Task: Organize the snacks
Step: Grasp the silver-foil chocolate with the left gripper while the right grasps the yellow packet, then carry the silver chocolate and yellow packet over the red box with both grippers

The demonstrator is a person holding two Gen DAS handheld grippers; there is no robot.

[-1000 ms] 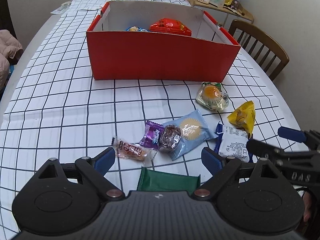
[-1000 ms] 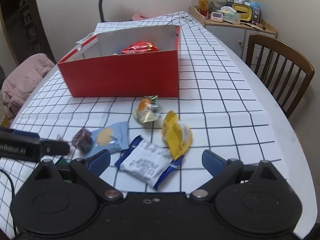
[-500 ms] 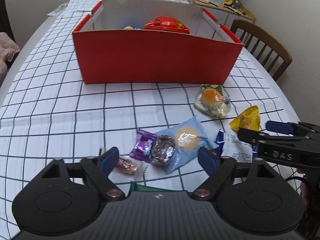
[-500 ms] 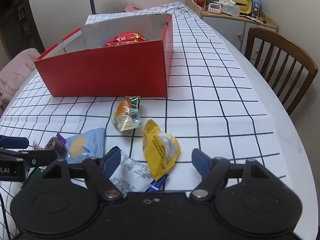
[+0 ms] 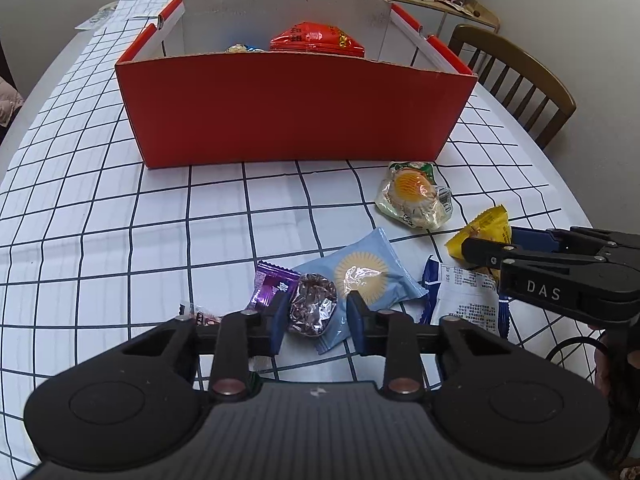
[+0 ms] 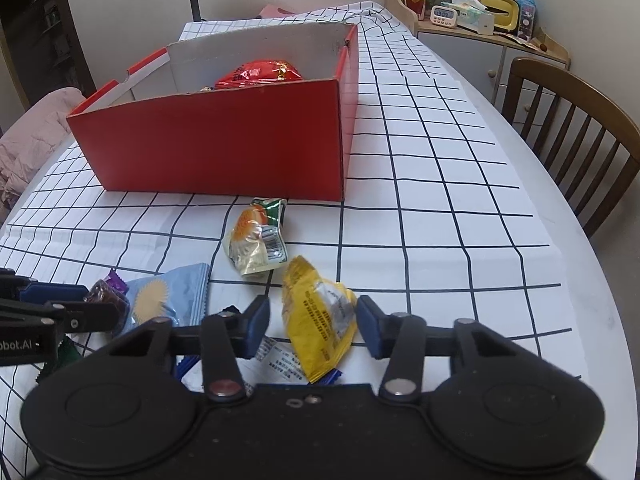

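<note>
A red box [image 5: 296, 112] [image 6: 224, 140] stands on the checked cloth with a red snack bag [image 5: 316, 38] inside. My left gripper [image 5: 316, 316] is partly closed around a brown foil-wrapped snack [image 5: 313, 314], its pads close on either side, not clearly pressing. My right gripper [image 6: 312, 322] is partly closed around a yellow packet [image 6: 320, 326] [image 5: 486, 232], with small gaps at both pads. Loose nearby: a light blue packet [image 5: 366, 270], a purple candy [image 5: 270, 286], a clear egg-print packet [image 5: 416, 200] [image 6: 256, 240], a blue-white packet [image 5: 466, 296].
A wooden chair [image 6: 572, 136] stands at the table's right edge. A cluttered shelf [image 6: 480, 8] sits behind. A small red-striped candy [image 5: 202, 314] lies left of my left gripper. A dark green wrapper [image 6: 66, 354] lies under the left gripper's fingers.
Both grippers moved forward and down over the snacks and narrowed their jaws: the left around the brown foil snack, the right around the yellow packet.
</note>
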